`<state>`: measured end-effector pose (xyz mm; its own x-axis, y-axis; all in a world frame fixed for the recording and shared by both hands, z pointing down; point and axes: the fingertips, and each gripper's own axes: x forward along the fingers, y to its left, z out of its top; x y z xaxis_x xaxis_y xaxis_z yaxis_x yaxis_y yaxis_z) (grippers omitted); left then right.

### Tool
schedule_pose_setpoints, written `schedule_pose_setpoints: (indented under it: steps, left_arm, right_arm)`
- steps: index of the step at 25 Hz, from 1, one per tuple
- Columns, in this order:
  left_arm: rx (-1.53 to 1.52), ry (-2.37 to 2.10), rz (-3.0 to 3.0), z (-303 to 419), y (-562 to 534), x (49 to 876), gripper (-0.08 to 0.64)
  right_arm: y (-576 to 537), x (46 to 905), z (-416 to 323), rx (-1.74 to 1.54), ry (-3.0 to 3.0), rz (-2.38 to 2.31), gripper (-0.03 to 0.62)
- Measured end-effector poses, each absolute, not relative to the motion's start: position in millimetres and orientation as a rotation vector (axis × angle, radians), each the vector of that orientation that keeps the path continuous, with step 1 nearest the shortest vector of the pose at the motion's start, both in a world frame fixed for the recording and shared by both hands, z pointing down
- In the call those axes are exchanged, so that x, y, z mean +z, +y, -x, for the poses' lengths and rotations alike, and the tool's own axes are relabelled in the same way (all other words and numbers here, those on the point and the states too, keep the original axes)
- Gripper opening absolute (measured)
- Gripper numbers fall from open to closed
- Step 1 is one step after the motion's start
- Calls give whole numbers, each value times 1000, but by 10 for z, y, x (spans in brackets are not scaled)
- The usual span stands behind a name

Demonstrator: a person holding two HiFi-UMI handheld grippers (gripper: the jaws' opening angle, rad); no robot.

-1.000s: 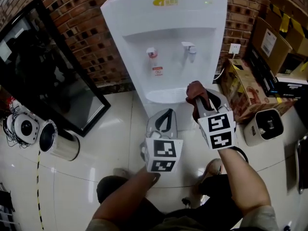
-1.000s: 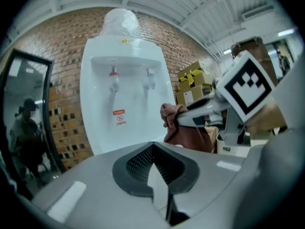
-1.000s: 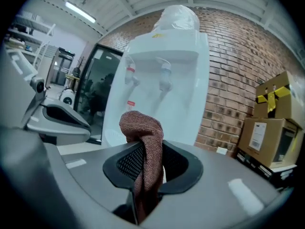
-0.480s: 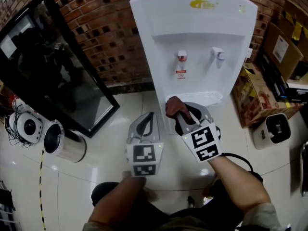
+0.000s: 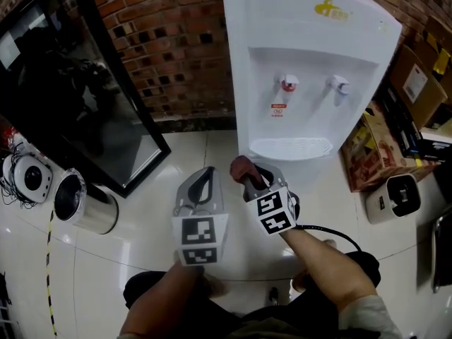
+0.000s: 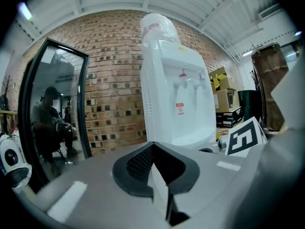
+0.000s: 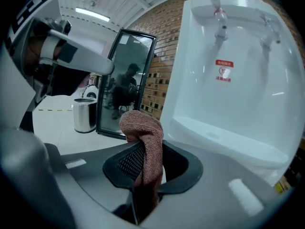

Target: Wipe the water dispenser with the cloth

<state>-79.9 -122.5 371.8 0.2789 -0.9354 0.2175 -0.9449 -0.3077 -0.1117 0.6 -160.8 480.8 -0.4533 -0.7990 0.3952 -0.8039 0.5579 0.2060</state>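
**A:** Right gripper [image 5: 248, 181] is clamped tight on the brownish-red terry cloth [image 5: 241, 167]. A fold sticks up above the jaws and the rest is pinched between them.

**B:** And the left gripper [image 5: 204, 180]?

**A:** Jaws pressed together, nothing in them. It hangs just beside the right one, low over the glossy white floor tiles [image 5: 141, 224].

**B:** So where are we on the wiping?

**A:** The cloth is in hand, that much is done. But it sits in front of the white plastic water dispenser [image 5: 304, 83], down by the lower left of the cabinet and not touching it. I see no streaks or wet patches, so I can't say how much has been wiped. By my read, the top, the tap recess and the sides could all still need a pass.

**B:** What's changed in the last second?

**A:** Plenty. The cloth was up against the rim of the round drip tray [image 5: 291, 147]. Now it's below the tray and off to its left. Both grippers have dropped lower in the head view, and the dispenser has slid from centre towards the right. The grip on the cloth looks unchanged.
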Motion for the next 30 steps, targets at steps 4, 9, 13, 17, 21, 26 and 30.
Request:
schedule_pose_setpoints:
  steps: [4, 9, 13, 17, 21, 26, 30]
  left_arm:
    - [369, -1795, -2494, 729, -1228, 3715, 0]
    - [403, -1738, -2536, 508, -1218, 3782, 0]
    - [453, -1672, -2585, 255, -1175, 3878, 0]
    - [489, -1600, -2637, -9, -1116, 3942, 0]
    - [496, -1531, -2686, -257, -1056, 3951, 0]
    - [472, -1463, -2722, -537, -1007, 3909, 0]
    - [445, -1414, -2741, -748, -972, 3865, 0]
  right_arm:
    - [-1700, 4907, -205, 96, -2308, -1383, 103]
    - [-1719, 4953, -491, 82, -2252, -1431, 103]
    - [-1711, 4937, -757, 92, -2215, -1478, 103]
    - [-1698, 4913, -1017, 100, -2179, -1523, 103]
    - [-1679, 4901, -1306, 125, -2140, -1575, 103]
    - [-1645, 4860, -1663, 167, -2092, -1648, 103]
    - [-1619, 4825, -1984, 214, -2052, -1723, 103]
